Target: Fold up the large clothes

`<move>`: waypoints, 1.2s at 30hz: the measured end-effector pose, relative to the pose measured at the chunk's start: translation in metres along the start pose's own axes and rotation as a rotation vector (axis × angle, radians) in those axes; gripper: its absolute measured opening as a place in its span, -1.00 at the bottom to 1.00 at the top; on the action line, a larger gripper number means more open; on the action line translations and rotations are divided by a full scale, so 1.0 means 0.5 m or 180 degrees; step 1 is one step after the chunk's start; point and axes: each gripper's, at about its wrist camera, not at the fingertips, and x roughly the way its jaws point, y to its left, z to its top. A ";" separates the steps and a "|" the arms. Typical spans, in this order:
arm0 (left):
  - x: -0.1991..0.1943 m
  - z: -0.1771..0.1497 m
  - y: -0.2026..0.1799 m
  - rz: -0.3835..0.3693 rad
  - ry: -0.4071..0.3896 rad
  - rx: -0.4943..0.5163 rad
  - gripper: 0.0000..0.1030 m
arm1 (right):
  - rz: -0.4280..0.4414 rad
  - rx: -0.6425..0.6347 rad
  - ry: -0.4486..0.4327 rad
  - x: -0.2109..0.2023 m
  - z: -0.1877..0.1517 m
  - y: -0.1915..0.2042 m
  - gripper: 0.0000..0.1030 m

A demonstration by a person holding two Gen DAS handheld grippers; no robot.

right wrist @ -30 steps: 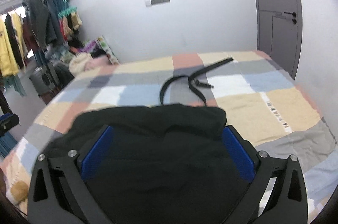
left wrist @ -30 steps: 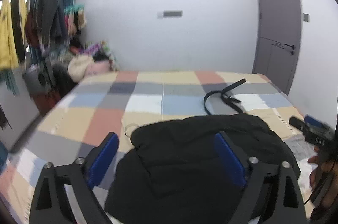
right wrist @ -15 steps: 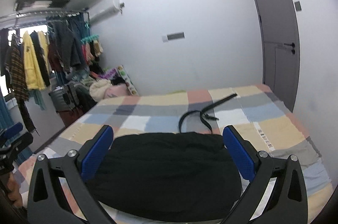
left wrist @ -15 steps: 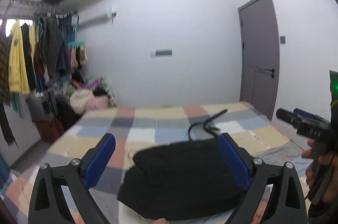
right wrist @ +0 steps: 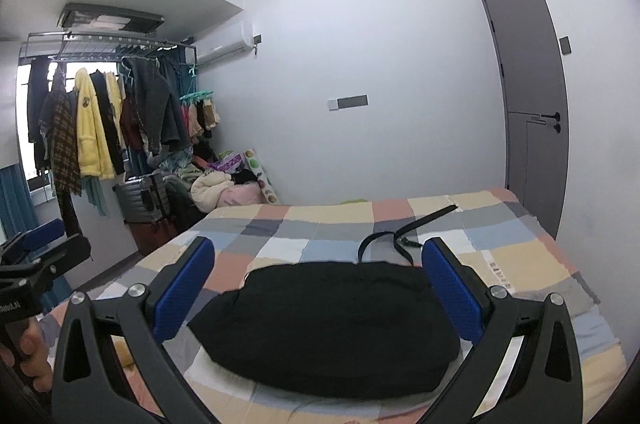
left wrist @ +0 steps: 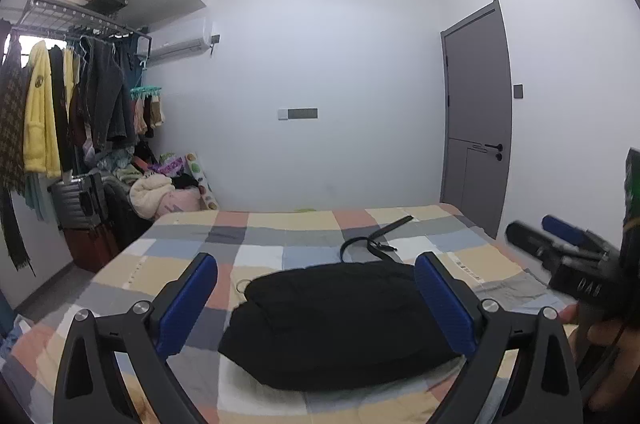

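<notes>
The bed [left wrist: 280,236], covered in a checked spread, carries the black garment [right wrist: 324,328] near its front edge, lying as a compact, rounded bundle. Judged from that shape, the folding looks finished or nearly so; at most a final tidy or a move to a pile would remain. How neat the layers are cannot be read, since the dark cloth shows almost no creases or edges. A black belt [right wrist: 394,238] lies loose just behind the garment, apart from it. The left tongs [left wrist: 316,308] and the right tongs [right wrist: 318,294] hang above the bundle, spread wide and grasping nothing. The garment's near edge is partly cut off by the tong frames.
</notes>
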 end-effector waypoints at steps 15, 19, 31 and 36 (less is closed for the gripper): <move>0.019 -0.104 -0.013 0.0125 0.0286 -0.0173 0.94 | -0.0041 -0.0174 0.0338 -0.028 -0.108 0.017 1.00; 0.061 -0.142 -0.004 -0.0133 0.0494 -0.0422 0.94 | -0.0138 -0.0208 0.0496 -0.009 -0.147 0.003 1.00; 0.136 -0.199 0.013 -0.0025 0.0722 -0.0463 0.94 | -0.0286 -0.0059 0.0633 0.003 -0.208 -0.030 1.00; 0.148 -0.210 0.010 0.0061 0.0736 -0.0410 0.94 | -0.0291 -0.0008 0.0663 0.010 -0.216 -0.028 1.00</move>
